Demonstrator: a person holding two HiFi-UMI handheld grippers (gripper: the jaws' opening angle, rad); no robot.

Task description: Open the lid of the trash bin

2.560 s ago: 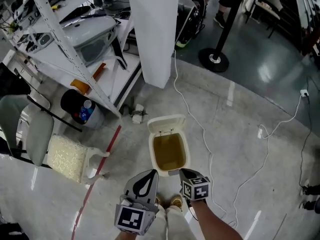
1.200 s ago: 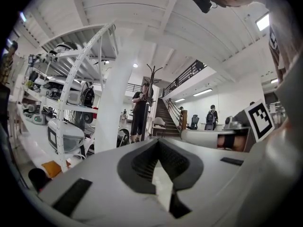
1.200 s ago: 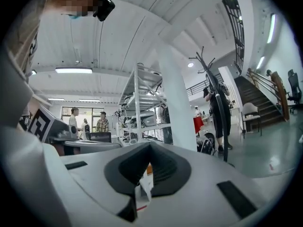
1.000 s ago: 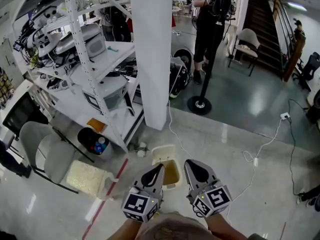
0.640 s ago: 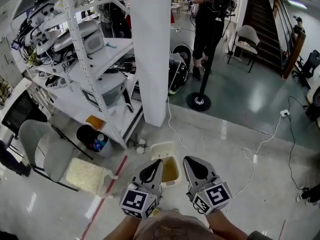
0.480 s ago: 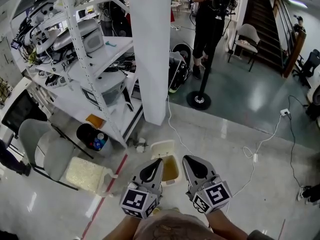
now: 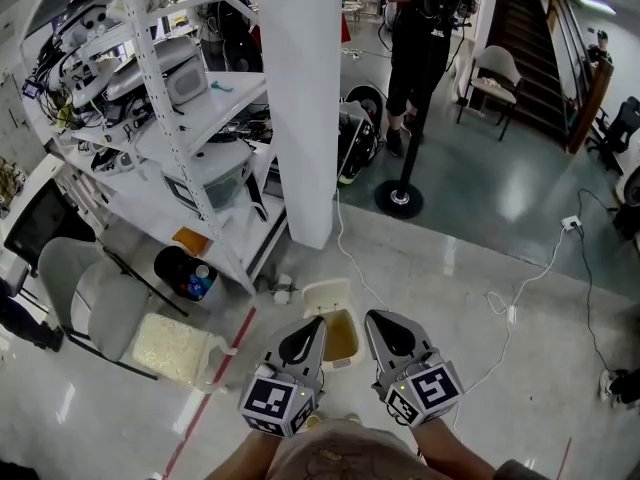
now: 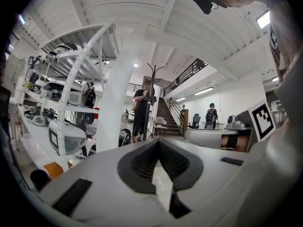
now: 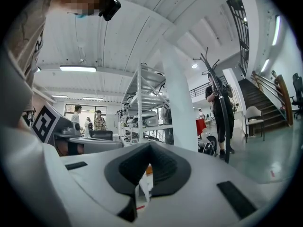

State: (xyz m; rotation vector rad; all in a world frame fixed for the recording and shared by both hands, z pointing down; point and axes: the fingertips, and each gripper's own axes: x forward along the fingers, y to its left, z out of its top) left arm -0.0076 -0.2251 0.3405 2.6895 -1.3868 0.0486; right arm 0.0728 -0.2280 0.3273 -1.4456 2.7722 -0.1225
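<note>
1. Lifted clear of the bin [image 7: 341,340] since the earliest frame: left gripper [image 7: 316,326] and right gripper [image 7: 372,318], then low at its near rim, now high and close under the head camera. View raised as well, so the bin now small and far below. Almost no change over the last half second.
2. Bin on the floor [image 7: 450,298], just in front of the white pillar [image 7: 298,98], seen in the head view between the two gripper tips. Lid [image 7: 322,294] tipped up and back toward the pillar, mouth uncovered, yellowish liner showing inside.
3. Left gripper clenched, jaws meeting at the tips, only the room visible through the gap behind them. Right gripper likewise clenched on nothing.
4. Step in hand, by the look of it: none left on the lid. Opening apparently done, with both grippers well apart from bin and lid.
5. Next move, as a guess: no further grasp called for. Best to keep both grippers away from the lid, so as not to knock it shut, and bring them to rest. Should the lid sag forward, a fresh reach down to its front edge and a push back toward the pillar.
</note>
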